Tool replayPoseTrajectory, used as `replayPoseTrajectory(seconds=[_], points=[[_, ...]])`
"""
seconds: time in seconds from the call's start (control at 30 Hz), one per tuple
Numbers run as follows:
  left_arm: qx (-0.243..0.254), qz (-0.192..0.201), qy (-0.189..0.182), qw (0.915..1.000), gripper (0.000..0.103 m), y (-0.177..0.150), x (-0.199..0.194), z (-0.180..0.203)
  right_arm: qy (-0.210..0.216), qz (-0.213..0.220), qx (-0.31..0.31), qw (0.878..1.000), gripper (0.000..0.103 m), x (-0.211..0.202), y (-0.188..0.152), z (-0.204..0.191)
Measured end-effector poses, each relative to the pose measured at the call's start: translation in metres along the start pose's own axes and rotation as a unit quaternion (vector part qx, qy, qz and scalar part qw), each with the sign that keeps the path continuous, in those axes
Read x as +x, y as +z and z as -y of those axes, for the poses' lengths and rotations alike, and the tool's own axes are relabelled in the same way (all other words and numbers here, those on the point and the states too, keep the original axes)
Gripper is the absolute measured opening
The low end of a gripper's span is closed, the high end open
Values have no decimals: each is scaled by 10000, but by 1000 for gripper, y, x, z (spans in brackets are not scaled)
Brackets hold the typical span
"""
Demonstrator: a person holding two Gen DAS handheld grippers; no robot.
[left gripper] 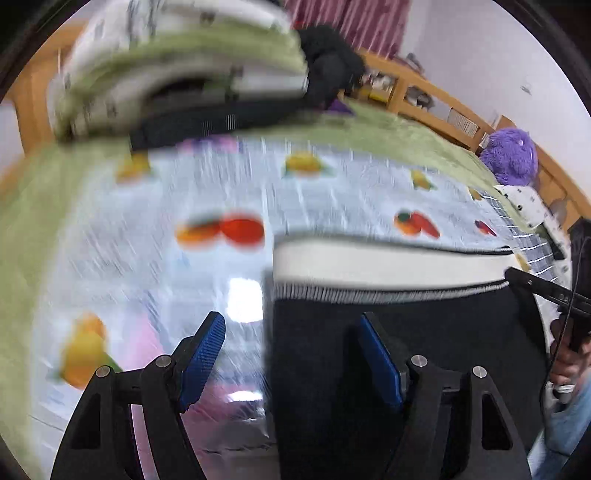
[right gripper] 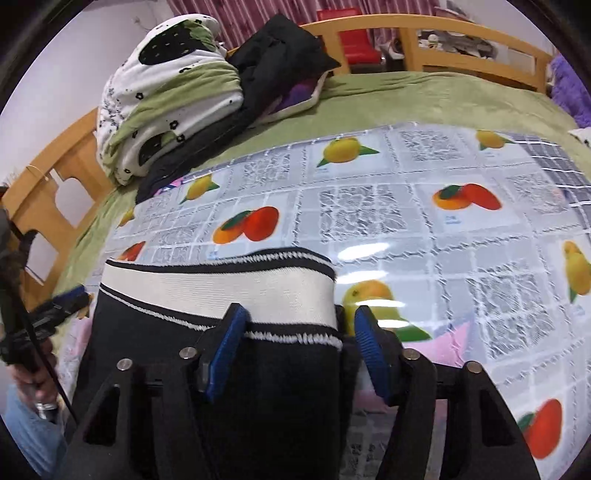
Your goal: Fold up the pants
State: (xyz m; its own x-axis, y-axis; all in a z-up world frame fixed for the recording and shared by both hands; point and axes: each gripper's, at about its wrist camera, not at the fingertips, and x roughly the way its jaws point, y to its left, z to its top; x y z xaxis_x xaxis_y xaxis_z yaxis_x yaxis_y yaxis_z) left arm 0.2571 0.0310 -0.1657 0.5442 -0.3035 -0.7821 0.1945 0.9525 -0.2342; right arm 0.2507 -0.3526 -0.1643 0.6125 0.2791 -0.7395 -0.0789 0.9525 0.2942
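Observation:
Black pants [left gripper: 406,332] with a white waistband [left gripper: 388,267] lie flat on a fruit-print plastic cover. My left gripper [left gripper: 291,326] is open; its jaws straddle the pants' left edge, right finger over the black cloth, left finger over the cover. The left view is motion-blurred. In the right wrist view the pants [right gripper: 266,387] and waistband [right gripper: 221,291] lie low left. My right gripper [right gripper: 299,321] is open, its jaws straddling the pants' right edge at the waistband. The other gripper [right gripper: 55,306] shows at the far left.
The fruit-print cover [right gripper: 424,221] lies over a green bedsheet [right gripper: 406,92]. Folded green-white bedding [right gripper: 166,92] and black clothes [right gripper: 280,48] are piled at the back left. A wooden bed frame [right gripper: 424,29] rims the bed. A purple plush toy [left gripper: 511,155] sits at the right.

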Motion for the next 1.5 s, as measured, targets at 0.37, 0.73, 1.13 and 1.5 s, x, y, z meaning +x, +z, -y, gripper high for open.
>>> replayPoseTrajectory(seconds=[0.37,0.73,1.13,1.5], points=[[264,74,83,9996,31,-4,14,19,-509,269,-193,9982,25,2,-5,-9],[601,-215,176,9978,46,-71,-53,45,-948,43,-176,9953,37,-62,-64,-20],[600,-117,118,9981,67,-149,-121,41,-801,-43,-245,9965,52,-114,-139,-56],[1133,-307,701,9906,27,-173,-89,51,-1089,-309,164,9934,56,-95,-155,-38]])
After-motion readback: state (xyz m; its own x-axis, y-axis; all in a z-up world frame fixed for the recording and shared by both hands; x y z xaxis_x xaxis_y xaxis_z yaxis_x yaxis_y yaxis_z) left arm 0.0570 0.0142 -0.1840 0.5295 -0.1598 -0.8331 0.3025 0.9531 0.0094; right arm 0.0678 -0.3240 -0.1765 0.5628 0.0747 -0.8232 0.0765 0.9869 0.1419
